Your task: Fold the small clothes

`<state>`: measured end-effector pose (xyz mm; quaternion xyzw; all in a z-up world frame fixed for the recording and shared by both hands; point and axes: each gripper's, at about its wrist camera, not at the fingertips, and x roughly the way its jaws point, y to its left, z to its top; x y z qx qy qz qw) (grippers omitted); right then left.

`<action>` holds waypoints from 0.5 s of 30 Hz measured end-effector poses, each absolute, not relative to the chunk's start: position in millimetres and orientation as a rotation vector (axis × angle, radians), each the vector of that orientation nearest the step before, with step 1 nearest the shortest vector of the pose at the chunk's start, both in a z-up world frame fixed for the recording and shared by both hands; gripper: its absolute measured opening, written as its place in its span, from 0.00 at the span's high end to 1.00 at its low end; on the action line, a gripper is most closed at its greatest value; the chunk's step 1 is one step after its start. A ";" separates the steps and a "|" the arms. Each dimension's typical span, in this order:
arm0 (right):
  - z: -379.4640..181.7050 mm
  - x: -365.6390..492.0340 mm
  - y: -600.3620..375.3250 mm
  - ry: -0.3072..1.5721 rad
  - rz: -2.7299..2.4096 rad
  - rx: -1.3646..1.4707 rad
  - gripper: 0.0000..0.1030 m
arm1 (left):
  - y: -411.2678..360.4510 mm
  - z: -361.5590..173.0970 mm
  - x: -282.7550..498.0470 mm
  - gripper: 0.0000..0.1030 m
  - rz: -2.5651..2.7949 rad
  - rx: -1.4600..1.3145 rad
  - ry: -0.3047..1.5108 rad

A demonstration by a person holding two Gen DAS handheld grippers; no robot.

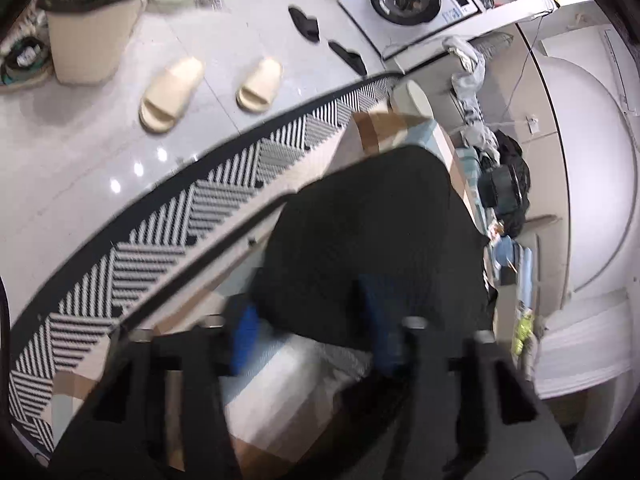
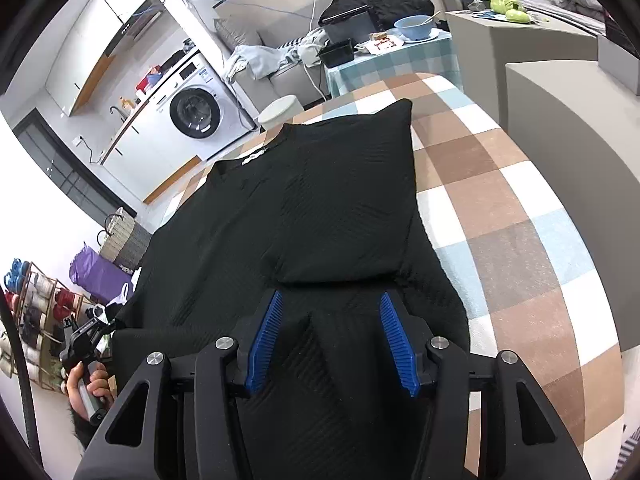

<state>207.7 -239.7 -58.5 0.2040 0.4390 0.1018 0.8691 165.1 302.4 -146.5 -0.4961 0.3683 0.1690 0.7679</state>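
A black ribbed garment lies spread on the checked tablecloth, with its right sleeve folded over the body. My right gripper is open, its blue pads straddling a raised crease of the cloth near the hem. In the left wrist view the garment fills the middle, blurred. My left gripper is open with its blue pads at the garment's edge, one pad partly under the cloth. The left gripper also shows at the garment's left corner in the right wrist view.
A striped rug runs along the table edge, with beige slippers and a bin on the floor. A washing machine stands behind. A side table with a blue bowl and a grey sofa lie beyond the table.
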 end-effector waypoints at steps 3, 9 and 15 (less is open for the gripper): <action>-60.0 202.5 -244.0 0.915 0.201 0.442 0.49 | 299.5 -127.7 171.0 0.95 0.429 -1.005 0.779; -63.0 193.1 -250.7 0.911 0.190 0.467 0.49 | 259.8 -44.5 183.4 0.95 0.461 -0.726 0.600; -59.3 180.2 -261.6 0.895 0.163 0.479 0.49 | 133.5 36.2 242.5 0.95 0.095 -0.388 0.516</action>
